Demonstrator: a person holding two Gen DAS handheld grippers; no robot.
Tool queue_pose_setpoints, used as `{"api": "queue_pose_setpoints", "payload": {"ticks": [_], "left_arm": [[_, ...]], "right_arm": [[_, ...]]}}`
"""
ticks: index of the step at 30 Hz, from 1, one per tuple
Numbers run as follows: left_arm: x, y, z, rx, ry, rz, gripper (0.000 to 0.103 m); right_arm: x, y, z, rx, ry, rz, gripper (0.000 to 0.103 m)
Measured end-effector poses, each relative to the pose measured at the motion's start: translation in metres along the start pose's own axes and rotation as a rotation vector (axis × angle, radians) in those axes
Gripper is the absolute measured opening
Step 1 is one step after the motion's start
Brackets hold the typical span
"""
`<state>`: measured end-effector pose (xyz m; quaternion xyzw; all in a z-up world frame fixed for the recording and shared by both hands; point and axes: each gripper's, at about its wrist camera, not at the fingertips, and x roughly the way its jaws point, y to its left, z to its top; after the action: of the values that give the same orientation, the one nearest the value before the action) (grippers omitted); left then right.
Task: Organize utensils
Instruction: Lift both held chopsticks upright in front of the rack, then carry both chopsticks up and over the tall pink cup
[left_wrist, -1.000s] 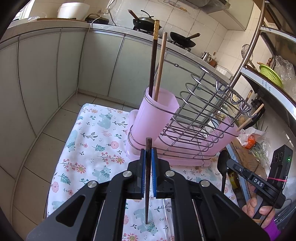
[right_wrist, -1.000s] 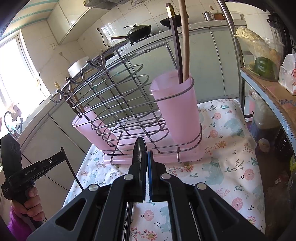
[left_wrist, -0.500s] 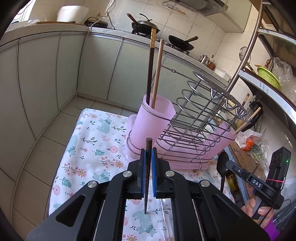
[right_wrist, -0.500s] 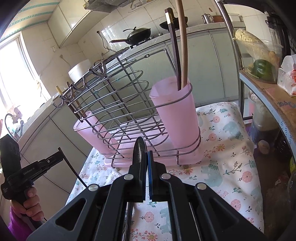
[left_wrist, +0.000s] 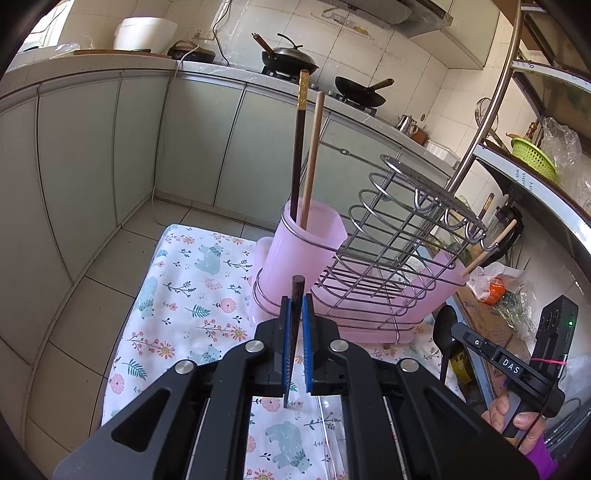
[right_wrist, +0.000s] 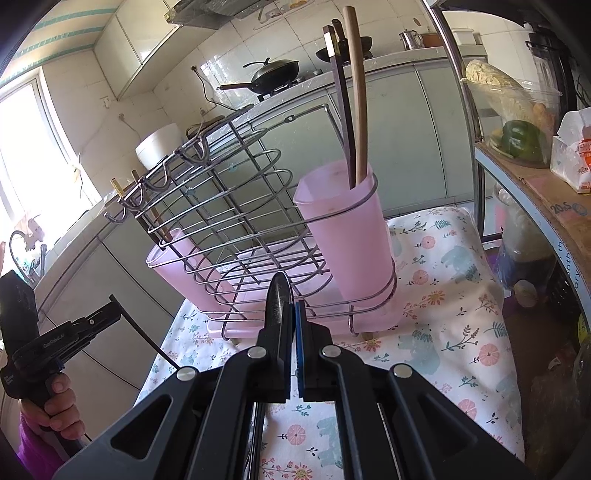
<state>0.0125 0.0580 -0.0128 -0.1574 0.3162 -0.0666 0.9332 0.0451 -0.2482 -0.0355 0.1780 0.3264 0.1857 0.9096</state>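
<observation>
Low in the left wrist frame, the left gripper (left_wrist: 294, 314) pinches a dark chopstick (left_wrist: 293, 332) upright, just before the pink cup (left_wrist: 303, 254). At lower centre of the right wrist frame, the right gripper (right_wrist: 290, 321) clamps a black spoon (right_wrist: 279, 299), facing the rack (right_wrist: 236, 206)

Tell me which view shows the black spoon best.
Left wrist view: the black spoon shows bowl and handle, held by the right gripper. In the right wrist view only its bowl edge pokes above the shut fingers.

Dark chopstick (left_wrist: 294, 328) — upright, near pink cup (left_wrist: 306, 247)
</observation>
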Motion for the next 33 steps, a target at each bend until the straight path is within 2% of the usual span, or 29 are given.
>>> {"api": "queue_pose_setpoints", "payload": {"ticks": [6, 14, 19, 22, 25, 27, 30, 33], "left_arm": [[-0.005, -0.002, 0.006, 0.005, -0.019, -0.003, 0.002], [-0.014, -0.007, 0.014, 0.024, -0.054, -0.017, 0.001], [-0.011, -0.003, 0.013, 0.016, -0.039, -0.006, 0.001], [0.001, 0.014, 0.012, -0.036, 0.016, 0.023, 0.001], [0.026, 0.043, 0.014, -0.146, 0.116, 0.039, 0.004], [0.047, 0.068, 0.017, -0.232, 0.196, 0.070, 0.018], [0.077, 0.101, 0.023, -0.376, 0.293, 0.070, 0.025], [0.100, 0.122, 0.025, -0.471, 0.359, 0.096, 0.026]], "right_arm": [[-0.009, 0.001, 0.008, -0.007, -0.037, -0.002, 0.001], [-0.035, -0.002, 0.033, -0.008, -0.138, -0.007, 0.001], [-0.045, -0.003, 0.041, 0.001, -0.167, -0.002, 0.001], [-0.047, -0.001, 0.042, 0.001, -0.169, 0.001, 0.001], [-0.044, 0.000, 0.041, -0.002, -0.162, 0.007, 0.001], [-0.041, 0.000, 0.041, -0.007, -0.156, 0.010, 0.001], [-0.038, 0.001, 0.040, -0.013, -0.147, 0.011, 0.001], [-0.033, -0.002, 0.038, -0.002, -0.135, 0.017, 0.001]]}}
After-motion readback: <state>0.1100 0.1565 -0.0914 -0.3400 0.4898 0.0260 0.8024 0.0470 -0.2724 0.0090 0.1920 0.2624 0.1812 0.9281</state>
